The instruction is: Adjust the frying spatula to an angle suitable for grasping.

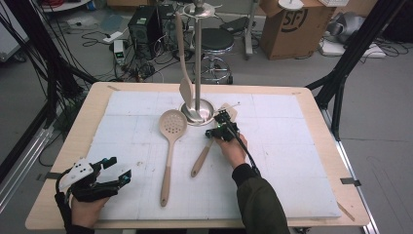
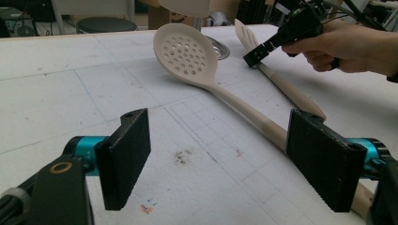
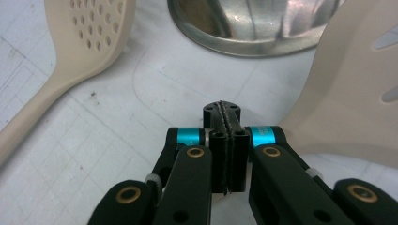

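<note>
The cardboard box (image 1: 297, 27) on the floor beyond the surface bears a dark round logo reading "SF" (its edge letters too small to read). No other text, label or number is legible in any view.

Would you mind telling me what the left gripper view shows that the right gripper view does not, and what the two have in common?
The left gripper view has the left gripper with its jaws wide apart, the person's hand carrying the other gripper, and the spatula's long handle. The right gripper view has the right gripper with its jaws pressed together and the spatula's slotted blade close beside it. Both take in the perforated skimmer, the steel stand base and the white table cover.
</note>
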Available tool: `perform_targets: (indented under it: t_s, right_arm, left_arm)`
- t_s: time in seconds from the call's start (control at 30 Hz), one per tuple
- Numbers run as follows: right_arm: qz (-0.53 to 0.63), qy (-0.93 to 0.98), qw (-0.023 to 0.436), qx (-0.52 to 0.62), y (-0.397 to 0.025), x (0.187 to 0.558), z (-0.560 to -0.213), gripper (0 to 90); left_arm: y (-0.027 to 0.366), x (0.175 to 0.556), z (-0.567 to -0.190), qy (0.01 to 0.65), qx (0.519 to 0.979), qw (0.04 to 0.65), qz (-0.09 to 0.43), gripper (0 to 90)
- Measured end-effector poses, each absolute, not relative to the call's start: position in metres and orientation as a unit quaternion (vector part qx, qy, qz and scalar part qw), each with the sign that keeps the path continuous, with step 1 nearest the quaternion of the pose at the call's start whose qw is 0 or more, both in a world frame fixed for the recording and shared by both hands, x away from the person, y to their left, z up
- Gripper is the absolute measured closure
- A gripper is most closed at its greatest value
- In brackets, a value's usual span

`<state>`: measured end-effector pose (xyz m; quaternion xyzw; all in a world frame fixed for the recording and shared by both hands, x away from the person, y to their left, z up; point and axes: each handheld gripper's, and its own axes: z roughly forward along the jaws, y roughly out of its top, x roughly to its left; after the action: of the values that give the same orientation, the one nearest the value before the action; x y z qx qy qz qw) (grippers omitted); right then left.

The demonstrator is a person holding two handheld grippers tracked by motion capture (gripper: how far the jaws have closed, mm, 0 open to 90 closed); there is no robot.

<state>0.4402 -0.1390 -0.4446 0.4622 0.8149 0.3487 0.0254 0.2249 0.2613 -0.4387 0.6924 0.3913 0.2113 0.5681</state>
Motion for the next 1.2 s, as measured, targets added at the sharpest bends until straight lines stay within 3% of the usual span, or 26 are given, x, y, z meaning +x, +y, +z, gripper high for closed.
perform_targets:
  t_s: [1.2]
  right_arm:
    - [0.354,0.791,0.025,0.497,-0.197,0.406,-0.445,90.0]
  left_arm:
    - [0.246,0.233,-0.438,0.374,0.704,0.568,0.202,23.2]
